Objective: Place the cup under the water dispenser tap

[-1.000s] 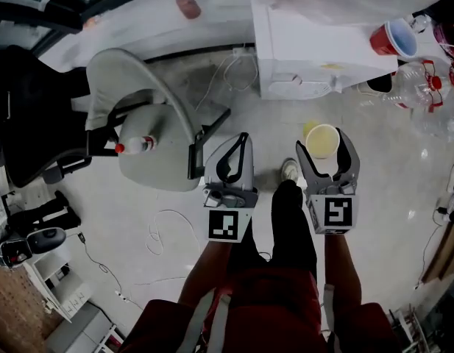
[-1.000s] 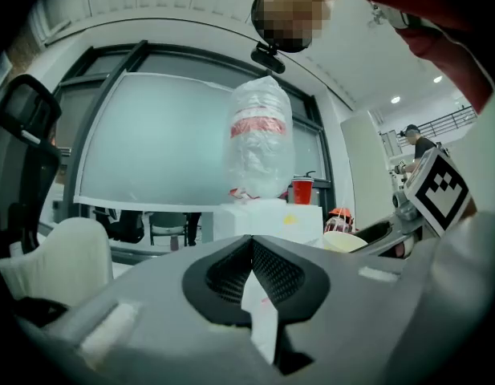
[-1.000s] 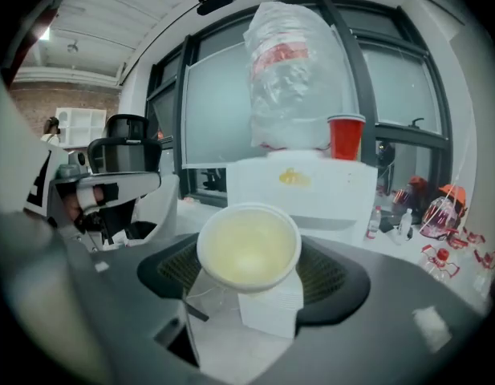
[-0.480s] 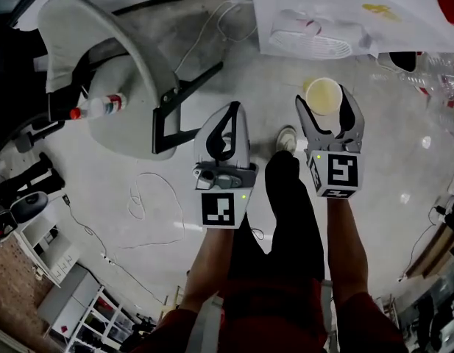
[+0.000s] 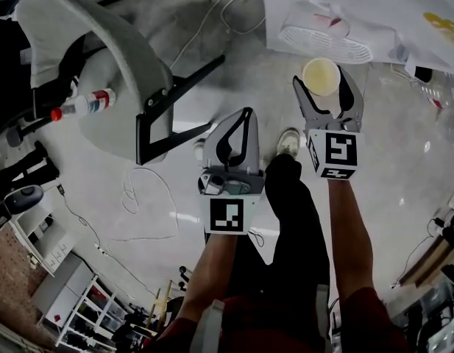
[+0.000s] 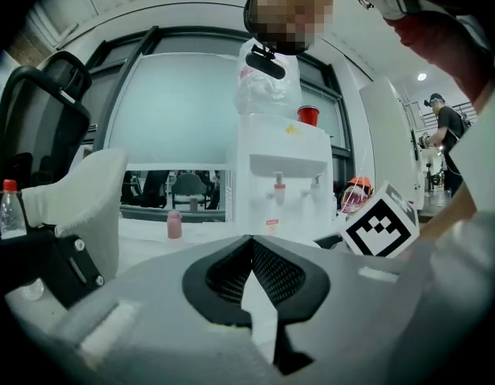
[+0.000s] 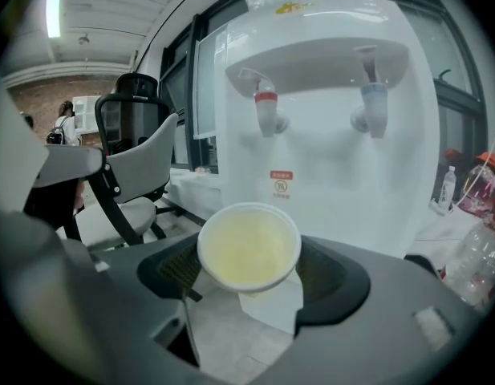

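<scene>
**Water dispenser** (image 7: 311, 135): white, standing ahead of and above the right jaws, its tap recess facing them; **right gripper** (image 5: 323, 79): jaws spread wide, clasping the cup by its wall; **left gripper** (image 5: 244, 118): jaws brought together on nothing, beside the right one and farther from the dispenser; **drip tray** (image 5: 322, 39): grilled, just beyond the right jaw tips; **cup** (image 7: 249, 247): upright between the right jaws, mouth upward, pale yellow inside (liquid or lining, cannot tell), short of the dispenser and below both taps; **red tap** (image 7: 266, 111) and **blue tap** (image 7: 374, 107): above and beyond the jaws.

Likely hazards: rim striking a tap nozzle if carried in too high; base landing half off the tray and tipping on release; thin wall buckling under a harder squeeze; jaw tips fouling the recess wall.
</scene>
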{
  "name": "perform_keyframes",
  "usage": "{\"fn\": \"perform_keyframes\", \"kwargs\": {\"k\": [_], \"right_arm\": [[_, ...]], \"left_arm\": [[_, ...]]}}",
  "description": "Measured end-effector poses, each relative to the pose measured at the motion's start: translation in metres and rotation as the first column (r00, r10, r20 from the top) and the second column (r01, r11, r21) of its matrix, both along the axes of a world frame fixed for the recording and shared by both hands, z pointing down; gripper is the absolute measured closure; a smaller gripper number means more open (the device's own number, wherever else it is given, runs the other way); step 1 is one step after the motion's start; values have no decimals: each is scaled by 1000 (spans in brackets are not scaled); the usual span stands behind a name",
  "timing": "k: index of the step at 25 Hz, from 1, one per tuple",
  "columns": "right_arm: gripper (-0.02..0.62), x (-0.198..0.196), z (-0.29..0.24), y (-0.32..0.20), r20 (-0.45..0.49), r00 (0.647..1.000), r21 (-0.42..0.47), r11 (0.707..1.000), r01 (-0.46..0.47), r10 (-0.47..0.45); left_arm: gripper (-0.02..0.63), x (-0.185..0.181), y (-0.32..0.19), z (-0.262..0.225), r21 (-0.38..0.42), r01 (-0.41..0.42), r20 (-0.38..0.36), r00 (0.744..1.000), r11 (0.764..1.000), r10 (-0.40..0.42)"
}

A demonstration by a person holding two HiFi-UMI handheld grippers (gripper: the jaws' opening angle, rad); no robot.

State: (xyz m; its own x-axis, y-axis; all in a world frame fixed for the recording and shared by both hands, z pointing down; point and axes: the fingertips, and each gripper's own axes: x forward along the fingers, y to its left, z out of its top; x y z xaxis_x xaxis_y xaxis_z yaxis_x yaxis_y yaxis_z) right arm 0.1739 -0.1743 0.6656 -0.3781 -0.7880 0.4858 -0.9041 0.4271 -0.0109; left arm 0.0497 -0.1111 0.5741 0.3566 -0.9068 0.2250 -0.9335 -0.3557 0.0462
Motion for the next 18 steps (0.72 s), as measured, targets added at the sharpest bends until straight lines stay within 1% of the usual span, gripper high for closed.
{"fn": "perform_keyframes", "kwargs": {"k": [6,11,18], "right_arm": [[236,-6,0,-31,1,1000,30,1000,-2,2],[236,-7,7,-50,-2,1000,24,999,-22,22],[235,-5,25,-65,-16,998,11,998,-56,56]], "left_arm": [[603,2,0,21,-48,-6,-2,1000,999,6],[603,5,1,26,-65,-12,0,1000,998,12],[603,4,2,33,-69,-21,5,1000,997,21]]}}
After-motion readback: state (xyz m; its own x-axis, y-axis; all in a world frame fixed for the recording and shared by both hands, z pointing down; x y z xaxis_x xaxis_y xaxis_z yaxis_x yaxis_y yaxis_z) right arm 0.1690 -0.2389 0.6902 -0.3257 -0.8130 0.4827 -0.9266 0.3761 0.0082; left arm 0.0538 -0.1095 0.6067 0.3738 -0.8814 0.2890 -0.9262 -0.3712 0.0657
